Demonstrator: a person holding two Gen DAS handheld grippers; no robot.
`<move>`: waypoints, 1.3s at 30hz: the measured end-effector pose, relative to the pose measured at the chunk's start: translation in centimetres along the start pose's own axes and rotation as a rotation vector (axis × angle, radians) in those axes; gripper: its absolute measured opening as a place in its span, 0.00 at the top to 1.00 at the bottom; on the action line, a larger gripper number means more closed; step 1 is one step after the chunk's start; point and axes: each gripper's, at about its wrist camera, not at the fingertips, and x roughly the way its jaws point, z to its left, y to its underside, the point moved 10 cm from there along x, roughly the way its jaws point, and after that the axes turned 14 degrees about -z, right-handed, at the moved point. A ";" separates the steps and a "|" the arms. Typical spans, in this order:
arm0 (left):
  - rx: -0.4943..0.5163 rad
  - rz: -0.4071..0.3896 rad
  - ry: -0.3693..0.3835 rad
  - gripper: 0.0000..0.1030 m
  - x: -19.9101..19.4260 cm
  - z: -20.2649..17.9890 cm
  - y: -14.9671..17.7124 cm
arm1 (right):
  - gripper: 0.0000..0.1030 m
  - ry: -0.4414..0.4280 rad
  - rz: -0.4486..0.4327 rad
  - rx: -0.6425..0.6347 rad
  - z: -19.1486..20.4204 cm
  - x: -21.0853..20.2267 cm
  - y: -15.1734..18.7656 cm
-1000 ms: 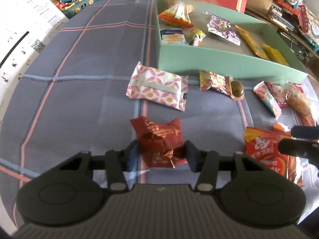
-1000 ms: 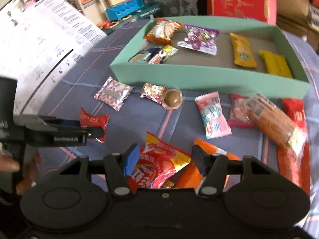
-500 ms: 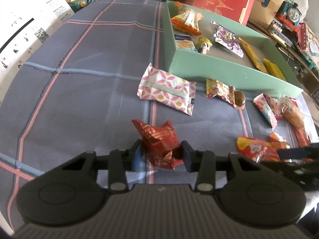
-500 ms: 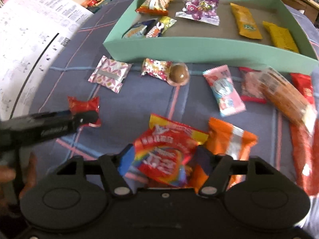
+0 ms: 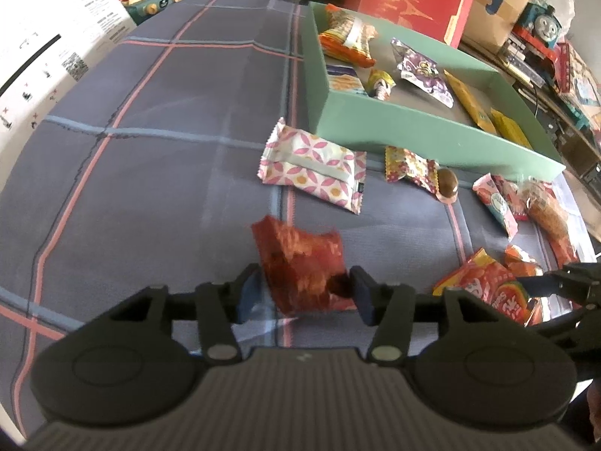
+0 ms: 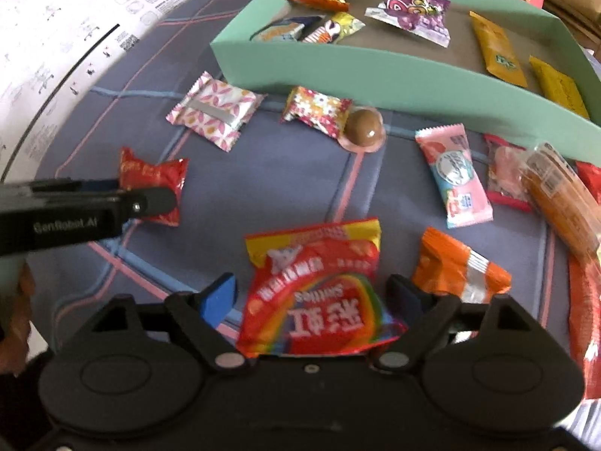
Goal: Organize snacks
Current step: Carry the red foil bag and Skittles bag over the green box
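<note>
rainbow candy bag (image 6: 319,293) loose between the just-widened, open right gripper (image 6: 311,297) fingers

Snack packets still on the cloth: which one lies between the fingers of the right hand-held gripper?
The red and yellow rainbow candy bag. It sits between the right hand-held gripper fingers; the orange packet lies just outside them.

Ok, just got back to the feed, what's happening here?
A person is sorting snacks into the green box with two handheld grippers. The left gripper straddles a red packet on the cloth, jaws just opening. The right gripper sits around a rainbow candy bag, jaws also just opening, pads clear of it. Several snacks lie outside the box.
</note>
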 end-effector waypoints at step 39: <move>0.154 -0.080 0.075 0.67 5.9 -12.8 -16.3 | 0.43 -0.056 -0.354 0.303 -12.6 -3.5 -17.9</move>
